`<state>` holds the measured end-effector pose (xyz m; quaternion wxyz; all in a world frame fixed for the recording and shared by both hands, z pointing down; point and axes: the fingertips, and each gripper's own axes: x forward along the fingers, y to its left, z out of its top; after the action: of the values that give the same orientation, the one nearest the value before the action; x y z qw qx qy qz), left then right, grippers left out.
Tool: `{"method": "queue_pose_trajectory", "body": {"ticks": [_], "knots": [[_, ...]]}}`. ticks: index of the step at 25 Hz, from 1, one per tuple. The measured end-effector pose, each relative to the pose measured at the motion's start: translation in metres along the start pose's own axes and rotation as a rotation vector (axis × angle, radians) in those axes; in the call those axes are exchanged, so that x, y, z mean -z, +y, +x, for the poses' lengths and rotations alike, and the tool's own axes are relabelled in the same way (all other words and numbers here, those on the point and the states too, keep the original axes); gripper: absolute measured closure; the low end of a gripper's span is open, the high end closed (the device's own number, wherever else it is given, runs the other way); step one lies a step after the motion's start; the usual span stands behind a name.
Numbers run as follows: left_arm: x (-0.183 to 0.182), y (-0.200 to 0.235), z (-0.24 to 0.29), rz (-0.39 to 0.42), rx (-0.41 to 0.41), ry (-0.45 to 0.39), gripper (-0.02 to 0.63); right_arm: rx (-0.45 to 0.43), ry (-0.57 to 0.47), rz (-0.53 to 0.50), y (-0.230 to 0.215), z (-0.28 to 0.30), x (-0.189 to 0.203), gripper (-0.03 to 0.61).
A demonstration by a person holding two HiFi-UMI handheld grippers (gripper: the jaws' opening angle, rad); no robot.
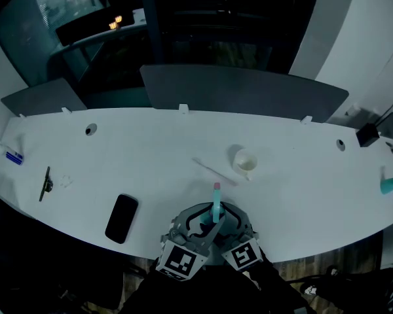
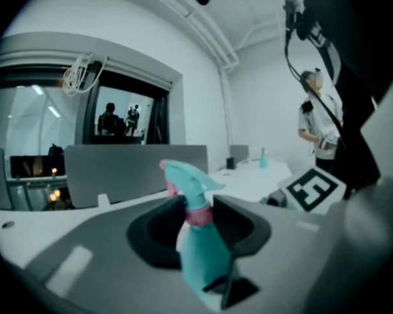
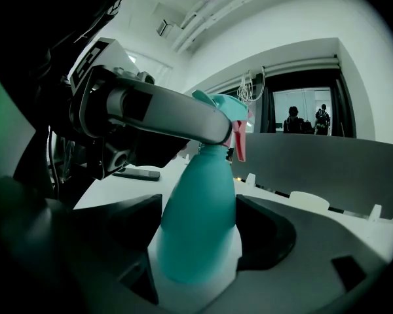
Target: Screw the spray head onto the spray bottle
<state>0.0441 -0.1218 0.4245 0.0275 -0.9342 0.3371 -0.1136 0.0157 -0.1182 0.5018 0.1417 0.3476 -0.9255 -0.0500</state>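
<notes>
Over the near edge of the white table [image 1: 150, 156], the right gripper [image 3: 200, 231] clamps the teal spray bottle [image 3: 200, 195] upright by its body, while the left gripper [image 2: 200, 218] grips the pink collar of the spray head [image 2: 187, 178] seated on top.

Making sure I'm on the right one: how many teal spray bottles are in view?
2. One spray bottle at the near desk edge, spray head in the left gripper, body in the right gripper; the other at the desk's far right end.
</notes>
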Motion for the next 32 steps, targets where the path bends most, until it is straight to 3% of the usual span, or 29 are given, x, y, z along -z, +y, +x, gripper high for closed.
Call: {"method": "queue_pose_trajectory", "body": {"ticks": [12,15,21,23,24,26,30,32], "knots": [[0.002,-0.006,0.001,0.059,0.058,-0.030,0.479,-0.054,-0.021,0.010,0.002,0.000,0.001,0.238],[0.004,-0.011,-0.001,0.094,0.123,-0.032,0.479,-0.174,-0.023,0.002,0.005,-0.002,0.002,0.238],[0.006,-0.026,-0.007,0.163,0.287,-0.029,0.479,-0.559,0.074,-0.074,0.018,-0.012,0.017,0.238],[0.005,-0.026,-0.006,0.163,0.292,-0.032,0.479,-0.612,0.100,-0.040,0.018,-0.012,0.019,0.238],[0.005,-0.025,-0.006,0.154,0.277,-0.034,0.479,-0.602,0.103,-0.010,0.017,-0.011,0.019,0.238],[0.004,-0.022,-0.006,0.128,0.227,-0.042,0.479,-0.493,0.082,0.064,0.012,-0.013,0.016,0.238],[0.003,-0.018,-0.002,0.091,0.091,-0.056,0.479,-0.110,0.008,0.179,-0.006,-0.032,0.009,0.238],[0.004,-0.017,0.000,0.063,0.017,-0.052,0.479,0.015,0.012,0.207,-0.006,-0.036,0.009,0.239]]}}
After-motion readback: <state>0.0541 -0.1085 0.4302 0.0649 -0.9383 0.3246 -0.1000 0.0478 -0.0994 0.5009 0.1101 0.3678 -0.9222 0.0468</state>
